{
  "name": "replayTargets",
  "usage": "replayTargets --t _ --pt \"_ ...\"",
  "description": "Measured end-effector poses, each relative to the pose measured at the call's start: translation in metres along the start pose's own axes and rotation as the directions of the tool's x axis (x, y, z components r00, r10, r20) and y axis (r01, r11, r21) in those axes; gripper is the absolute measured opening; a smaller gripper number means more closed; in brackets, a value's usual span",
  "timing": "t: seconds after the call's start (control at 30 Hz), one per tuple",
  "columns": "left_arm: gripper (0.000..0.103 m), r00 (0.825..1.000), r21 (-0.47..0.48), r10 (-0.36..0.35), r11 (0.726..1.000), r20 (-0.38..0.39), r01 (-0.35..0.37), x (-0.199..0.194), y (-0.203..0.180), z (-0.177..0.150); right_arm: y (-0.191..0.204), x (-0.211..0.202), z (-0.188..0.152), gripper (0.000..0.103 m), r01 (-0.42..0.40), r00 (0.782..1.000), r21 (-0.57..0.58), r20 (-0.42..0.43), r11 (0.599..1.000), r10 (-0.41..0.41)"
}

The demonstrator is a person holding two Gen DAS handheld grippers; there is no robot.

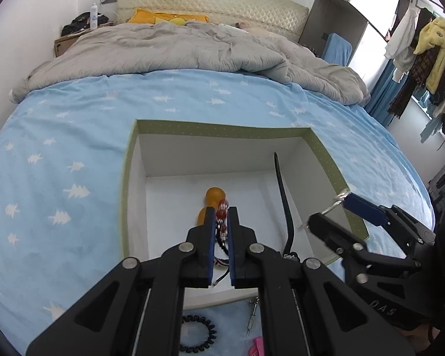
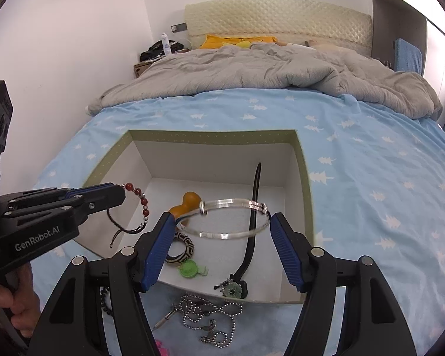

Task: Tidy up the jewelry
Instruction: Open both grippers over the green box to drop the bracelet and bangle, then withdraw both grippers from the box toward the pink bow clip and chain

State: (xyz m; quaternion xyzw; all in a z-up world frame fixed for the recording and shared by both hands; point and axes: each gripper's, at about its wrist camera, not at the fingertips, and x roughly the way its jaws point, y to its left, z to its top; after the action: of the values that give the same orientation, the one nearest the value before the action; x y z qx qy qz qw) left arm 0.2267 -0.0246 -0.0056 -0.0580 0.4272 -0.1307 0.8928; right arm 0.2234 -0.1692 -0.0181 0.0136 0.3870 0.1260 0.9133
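Note:
A green-rimmed box (image 1: 222,129) with white walls lies open on the blue bed sheet. My left gripper (image 1: 221,212) hangs over the box, shut on a red bead bracelet (image 1: 222,214) whose black cord dangles below. From the right wrist view the left gripper (image 2: 120,192) comes in from the left, and the red bead bracelet (image 2: 142,200) hangs off its tip. My right gripper (image 2: 221,218) is shut on a silver bangle (image 2: 231,219) spanning its pads, held above the box (image 2: 210,136). The left wrist view shows the right gripper (image 1: 330,210) near the box's right wall.
In the box lie an orange gourd (image 2: 190,200), a black strap (image 2: 253,207), a woven ring (image 2: 184,247), a green round piece (image 2: 188,268) and a green flower charm (image 2: 233,289). A ball chain (image 2: 210,317) and a black spiral tie (image 1: 197,335) lie on the sheet in front.

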Motion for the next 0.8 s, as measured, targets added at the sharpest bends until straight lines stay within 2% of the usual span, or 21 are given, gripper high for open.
replayTargets --t 0.03,0.1,0.17,0.5,0.8 --pt "0.015 1.000 -0.001 -0.003 1.000 0.003 0.003 -0.002 0.000 0.000 0.000 -0.002 0.001 0.065 -0.003 1.000 0.005 0.002 1.000 0.003" --pt "0.046 1.000 -0.003 -0.001 1.000 0.023 0.001 -0.013 0.000 0.001 -0.001 -0.010 0.003 0.065 -0.005 1.000 0.009 0.017 1.000 0.005" --pt "0.053 0.999 -0.004 0.003 1.000 0.051 -0.003 -0.024 0.000 0.001 -0.001 -0.018 0.006 0.065 -0.005 1.000 0.008 0.031 1.000 0.004" --pt "0.053 0.990 -0.008 0.015 1.000 0.142 -0.014 -0.089 -0.006 -0.001 0.009 -0.085 0.009 0.065 0.004 0.993 0.003 0.122 1.000 -0.004" --pt "0.053 0.980 0.009 0.031 0.999 0.197 -0.033 -0.139 -0.014 -0.026 0.027 -0.144 -0.008 0.065 0.005 0.982 -0.005 0.188 1.000 -0.003"
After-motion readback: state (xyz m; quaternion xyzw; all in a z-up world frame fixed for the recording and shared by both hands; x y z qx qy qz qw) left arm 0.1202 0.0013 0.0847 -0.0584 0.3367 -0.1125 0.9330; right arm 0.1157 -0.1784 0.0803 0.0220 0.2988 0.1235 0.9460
